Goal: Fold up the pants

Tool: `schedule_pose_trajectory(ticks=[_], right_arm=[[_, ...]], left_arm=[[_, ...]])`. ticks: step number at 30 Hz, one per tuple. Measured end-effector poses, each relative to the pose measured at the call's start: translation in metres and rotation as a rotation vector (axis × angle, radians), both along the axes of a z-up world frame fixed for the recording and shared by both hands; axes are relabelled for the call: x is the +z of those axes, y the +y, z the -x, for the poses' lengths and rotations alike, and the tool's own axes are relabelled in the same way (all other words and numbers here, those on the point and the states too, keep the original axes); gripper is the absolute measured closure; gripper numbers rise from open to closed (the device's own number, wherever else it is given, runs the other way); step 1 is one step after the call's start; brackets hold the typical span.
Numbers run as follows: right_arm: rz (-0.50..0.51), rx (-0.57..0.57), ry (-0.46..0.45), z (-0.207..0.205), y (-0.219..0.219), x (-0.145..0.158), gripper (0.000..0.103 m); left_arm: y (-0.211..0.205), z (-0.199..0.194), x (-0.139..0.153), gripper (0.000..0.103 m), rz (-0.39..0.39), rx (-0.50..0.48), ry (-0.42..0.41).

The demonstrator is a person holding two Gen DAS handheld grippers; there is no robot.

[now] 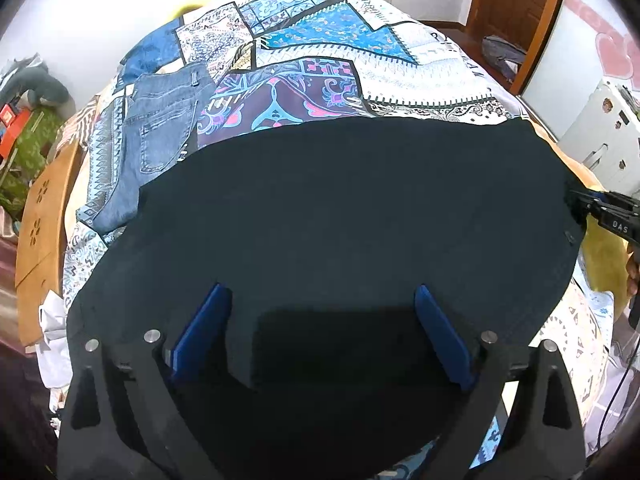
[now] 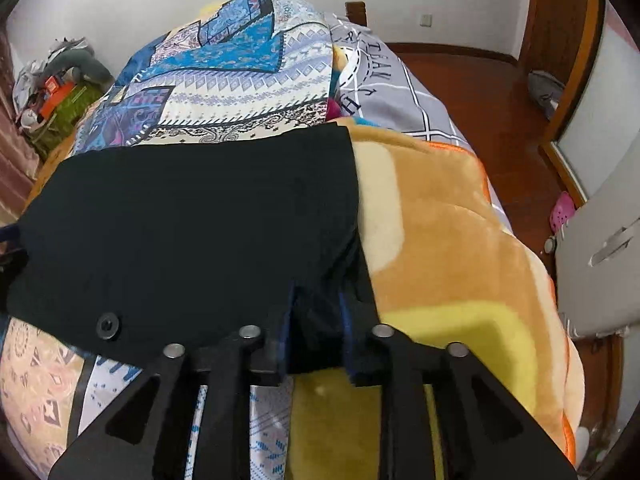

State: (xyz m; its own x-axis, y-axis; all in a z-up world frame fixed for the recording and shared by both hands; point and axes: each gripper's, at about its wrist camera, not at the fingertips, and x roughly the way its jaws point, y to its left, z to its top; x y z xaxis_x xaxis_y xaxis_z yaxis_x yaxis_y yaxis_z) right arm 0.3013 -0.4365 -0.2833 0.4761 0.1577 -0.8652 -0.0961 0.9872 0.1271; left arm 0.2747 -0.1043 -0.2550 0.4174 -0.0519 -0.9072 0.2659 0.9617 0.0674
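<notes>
Black pants (image 1: 340, 208) lie spread flat across the patterned bedspread (image 1: 312, 40). My left gripper (image 1: 322, 320) is open, its blue pads (image 1: 204, 332) hovering over the near edge of the pants with nothing between them. In the right wrist view the black pants (image 2: 192, 220) show a button (image 2: 107, 325) near the waist. My right gripper (image 2: 318, 320) is shut on the waist corner of the pants, next to an orange and yellow blanket (image 2: 460, 272). The right gripper also shows at the right edge of the left wrist view (image 1: 580, 204).
Folded blue jeans (image 1: 156, 136) lie on the bed to the left of the black pants. A wooden board (image 1: 44, 220) stands at the bed's left side. White appliances (image 1: 600, 128) and a wooden floor (image 2: 480, 80) lie to the right.
</notes>
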Motion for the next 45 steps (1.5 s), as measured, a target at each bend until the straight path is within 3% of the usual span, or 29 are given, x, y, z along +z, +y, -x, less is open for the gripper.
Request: schedule_pose_trajectory(ticks=[1,2,8,15,19,25,33,39,42,44,45], right_arm=[[0.022,-0.013,0.011,0.0,0.001,0.004,0.059],[0.036,-0.028,0.016,0.0,0.003,0.009,0.055],[0.008,0.005,-0.11,0.013,0.033,0.068,0.046],[0.003,0.205,-0.279,0.014,0.131,0.135,0.036],[-0.014,0.325,-0.316,0.01,0.19,0.149,0.033],[-0.04,0.473,-0.277,-0.016,0.278,0.133,0.033],[-0.014,0.618,-0.13,-0.063,0.364,0.083,0.033],[0.07,0.723,-0.085,-0.09,0.414,0.05,0.04],[0.1,0.744,-0.043,-0.101,0.427,0.035,0.047],[0.116,0.736,-0.003,-0.109,0.433,0.022,0.059],[0.121,0.728,0.021,-0.113,0.434,0.015,0.071]], left_arm=[[0.001,0.001,0.001,0.007,-0.002,0.0,-0.005],[0.004,0.003,0.004,0.007,-0.004,0.001,-0.015],[0.043,0.014,0.025,0.007,0.047,0.057,-0.078],[0.136,0.023,0.06,0.007,0.087,0.199,-0.172],[0.199,0.026,0.067,0.006,0.085,0.296,-0.193],[0.285,0.028,0.041,0.006,0.092,0.446,-0.128],[0.344,0.014,-0.044,0.006,0.077,0.567,0.081],[0.35,0.004,-0.072,0.006,0.228,0.554,0.151],[0.343,0.002,-0.073,0.021,0.261,0.509,0.151],[0.337,0.005,-0.069,0.043,0.282,0.467,0.137],[0.333,0.003,-0.067,0.05,0.295,0.453,0.133]])
